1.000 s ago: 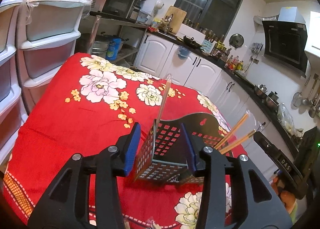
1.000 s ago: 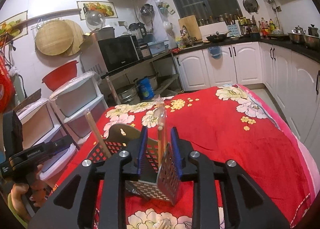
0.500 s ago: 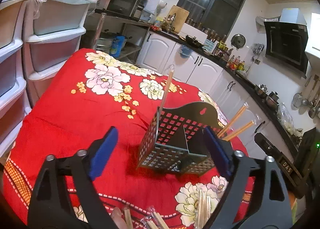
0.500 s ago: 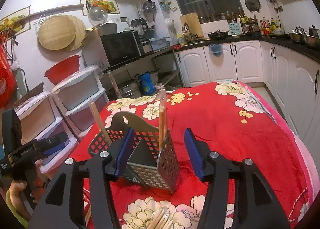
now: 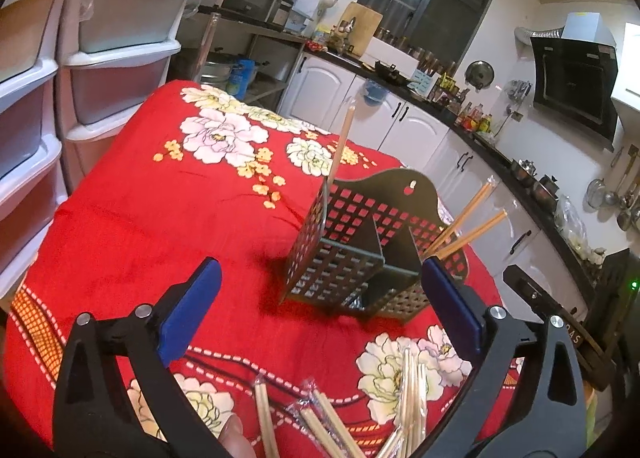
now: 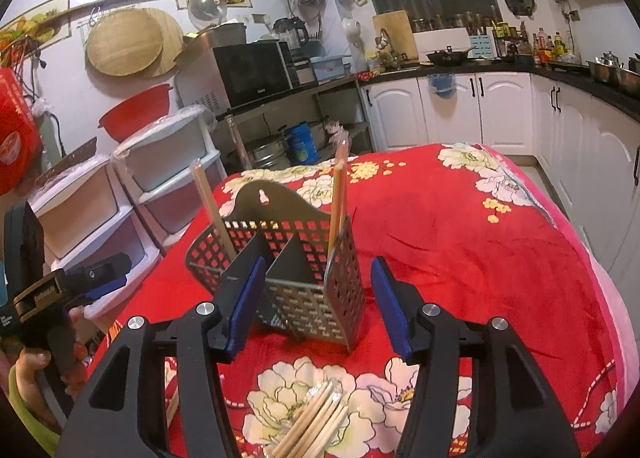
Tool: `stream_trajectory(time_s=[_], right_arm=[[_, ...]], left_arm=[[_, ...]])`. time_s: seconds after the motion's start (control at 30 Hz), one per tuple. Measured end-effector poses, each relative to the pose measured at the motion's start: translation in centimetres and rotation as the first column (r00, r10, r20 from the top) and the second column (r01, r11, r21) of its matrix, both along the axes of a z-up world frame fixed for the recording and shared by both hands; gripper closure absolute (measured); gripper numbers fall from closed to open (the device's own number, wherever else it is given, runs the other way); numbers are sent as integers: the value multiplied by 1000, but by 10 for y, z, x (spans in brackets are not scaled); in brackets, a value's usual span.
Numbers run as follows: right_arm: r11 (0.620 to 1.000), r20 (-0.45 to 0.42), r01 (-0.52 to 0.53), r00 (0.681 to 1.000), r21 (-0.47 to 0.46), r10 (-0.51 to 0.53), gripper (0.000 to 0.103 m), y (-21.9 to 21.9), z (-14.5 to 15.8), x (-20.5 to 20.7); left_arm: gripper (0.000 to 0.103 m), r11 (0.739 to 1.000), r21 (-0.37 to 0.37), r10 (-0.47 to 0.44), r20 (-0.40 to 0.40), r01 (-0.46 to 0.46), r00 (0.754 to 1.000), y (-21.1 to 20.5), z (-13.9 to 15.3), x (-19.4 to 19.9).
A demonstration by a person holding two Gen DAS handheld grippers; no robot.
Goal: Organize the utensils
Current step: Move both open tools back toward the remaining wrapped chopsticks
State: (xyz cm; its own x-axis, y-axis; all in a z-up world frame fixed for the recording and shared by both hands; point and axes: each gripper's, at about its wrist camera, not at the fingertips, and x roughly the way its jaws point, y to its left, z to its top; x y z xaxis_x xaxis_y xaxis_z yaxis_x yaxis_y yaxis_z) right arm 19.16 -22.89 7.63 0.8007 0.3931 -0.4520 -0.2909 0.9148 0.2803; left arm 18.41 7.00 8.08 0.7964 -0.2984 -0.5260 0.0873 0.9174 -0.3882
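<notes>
Table: draped in a red cloth printed with white and yellow flowers; bears the holder and the loose chopsticks.
Drawer towers: stacked translucent plastic drawers beside the table's far-left edge; contents too cloudy to tell.
Red basin: sits on top of a drawer tower in the right wrist view; inside hidden.
Utensil holder: dark perforated metal caddy, upright on the cloth near the table's middle, split by solid dividers into compartments, arched back plate with a hanging hole.
Holder contents: one wrapped pair of chopsticks standing nearly upright in the right-end compartment as the right wrist view shows it; further chopsticks leaning out of the opposite end compartment; middle compartment looks unfilled, though its floor is partly hidden.
Left gripper: blue pads spread wide and opening, holder ahead between them, touching neither pad.
Right gripper: pads parted about halfway, astride the holder's near corner, clear of its mesh, gripping nothing.
Loose chopsticks: wrapped pairs lying flat on the cloth at the near edge, below both grippers, outside the holder.
</notes>
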Motion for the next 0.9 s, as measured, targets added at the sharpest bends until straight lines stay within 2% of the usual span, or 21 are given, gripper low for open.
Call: stream_trajectory(time_s=[0.9], right_arm=[[994,-99,-87,992,-60,81,50,12,-31,-13]], left_arm=[[12,1000,24,-17,-112,20,994,-6,-45,-26]])
